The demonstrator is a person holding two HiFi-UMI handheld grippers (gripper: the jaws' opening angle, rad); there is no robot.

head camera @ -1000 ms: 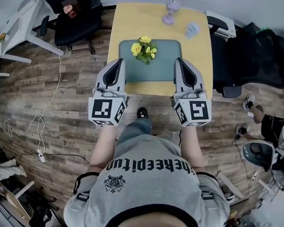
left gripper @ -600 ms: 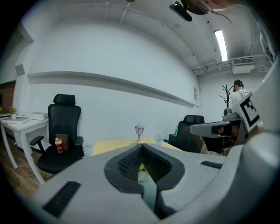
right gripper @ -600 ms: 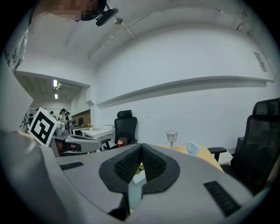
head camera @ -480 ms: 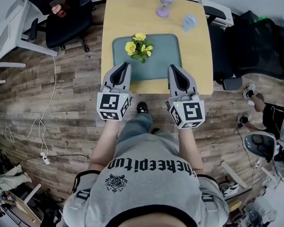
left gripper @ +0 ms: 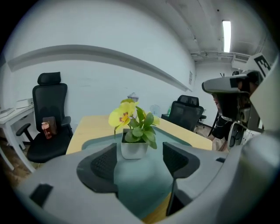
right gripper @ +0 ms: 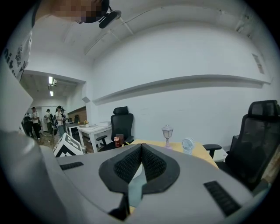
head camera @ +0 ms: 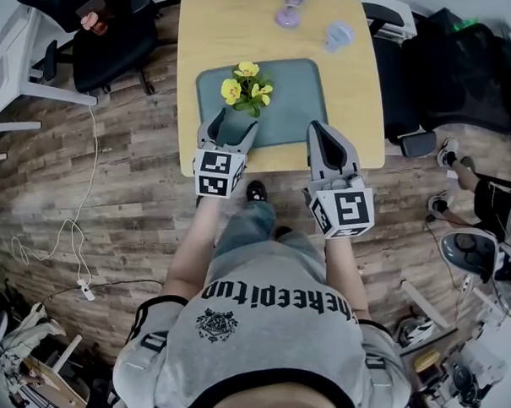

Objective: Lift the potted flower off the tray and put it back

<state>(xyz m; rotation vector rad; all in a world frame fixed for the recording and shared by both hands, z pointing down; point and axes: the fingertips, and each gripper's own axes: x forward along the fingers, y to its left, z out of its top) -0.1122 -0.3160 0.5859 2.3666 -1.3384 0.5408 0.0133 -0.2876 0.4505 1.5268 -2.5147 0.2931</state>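
Left gripper view: the potted flower [left gripper: 134,148], upright on the tray [left gripper: 141,189], is seen straight ahead of the nearer left gripper [left gripper: 140,158], its empty jaws just opened wide; the right gripper [right gripper: 141,149] is shut.

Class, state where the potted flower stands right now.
Head view: the potted flower stands on the left half of the tray, just ahead of the left gripper, whose jaws have just been opening, with it not yet between them.
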